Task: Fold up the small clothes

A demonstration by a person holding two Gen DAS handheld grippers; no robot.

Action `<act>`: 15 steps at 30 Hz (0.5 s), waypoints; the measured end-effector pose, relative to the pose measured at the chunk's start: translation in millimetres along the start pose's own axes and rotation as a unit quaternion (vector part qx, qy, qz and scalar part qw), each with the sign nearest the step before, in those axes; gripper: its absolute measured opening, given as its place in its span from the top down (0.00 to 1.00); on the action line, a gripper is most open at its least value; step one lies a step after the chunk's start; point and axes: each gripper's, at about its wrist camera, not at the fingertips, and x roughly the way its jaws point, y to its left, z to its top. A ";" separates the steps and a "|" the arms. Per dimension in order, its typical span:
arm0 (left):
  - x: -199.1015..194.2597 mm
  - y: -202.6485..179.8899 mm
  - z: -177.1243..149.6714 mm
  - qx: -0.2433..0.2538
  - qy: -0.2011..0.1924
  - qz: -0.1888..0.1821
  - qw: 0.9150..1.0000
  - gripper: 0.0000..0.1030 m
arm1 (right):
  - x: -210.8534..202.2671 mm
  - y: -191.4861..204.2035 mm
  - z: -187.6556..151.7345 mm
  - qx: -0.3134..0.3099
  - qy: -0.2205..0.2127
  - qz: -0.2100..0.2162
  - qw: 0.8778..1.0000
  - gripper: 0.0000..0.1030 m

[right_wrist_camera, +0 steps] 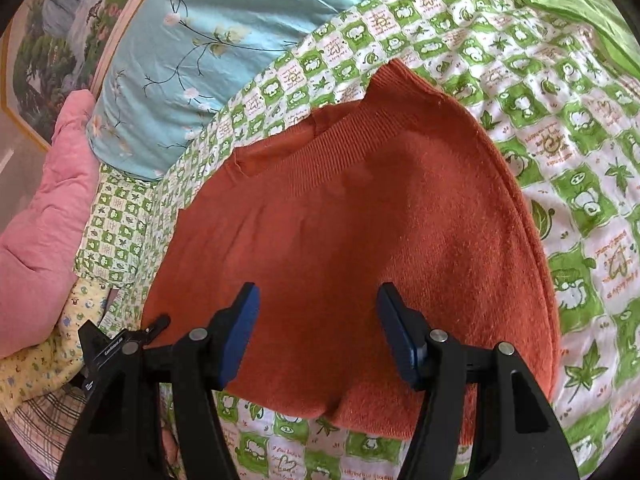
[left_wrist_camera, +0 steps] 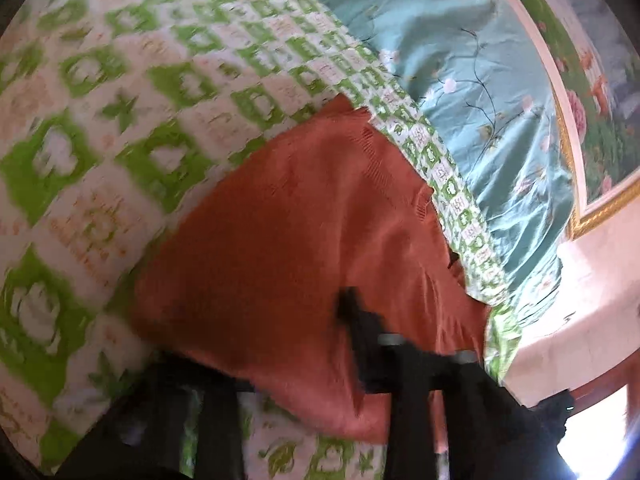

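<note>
A rust-orange knitted garment point(right_wrist_camera: 360, 216) lies folded on a green-and-white patterned bedspread point(right_wrist_camera: 560, 152). Its ribbed hem band faces the far side. My right gripper point(right_wrist_camera: 318, 328) is open, its blue-padded fingers point(right_wrist_camera: 240, 336) spread just above the garment's near part, holding nothing. In the left wrist view the same garment point(left_wrist_camera: 304, 240) fills the middle, blurred by motion. My left gripper point(left_wrist_camera: 280, 360) is at the garment's near edge; one black finger point(left_wrist_camera: 360, 328) lies over the cloth, the other is under a fold. The blur hides how the jaws stand.
A light blue floral quilt point(right_wrist_camera: 208, 40) lies at the far side of the bed. A pink pillow point(right_wrist_camera: 44, 216) sits at the left with yellow printed cloth point(right_wrist_camera: 44, 356) below it. A framed landscape painting point(right_wrist_camera: 52, 32) hangs behind. Bright green fabric point(right_wrist_camera: 580, 4) lies at the far right.
</note>
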 end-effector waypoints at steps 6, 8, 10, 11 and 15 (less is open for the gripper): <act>-13.6 -75.3 0.6 0.134 -0.032 0.008 0.990 0.87 | -10.1 -15.8 8.3 0.012 0.000 0.021 1.000 0.40; -14.8 -106.1 -5.5 0.174 -0.031 -0.008 0.984 0.87 | -15.0 -23.7 11.9 0.021 -0.001 0.023 1.000 0.40; -12.1 -143.7 -18.5 0.220 -0.022 -0.032 0.975 0.87 | -22.7 -35.7 18.8 0.031 -0.005 0.025 0.999 0.40; -10.3 -158.7 -26.1 0.239 -0.019 -0.040 0.970 0.87 | -25.3 -39.4 21.3 0.034 -0.005 0.027 0.999 0.40; 5.4 -218.9 -72.3 0.318 0.003 -0.070 0.946 0.87 | -43.6 -60.0 33.2 0.056 -0.017 0.056 0.997 0.40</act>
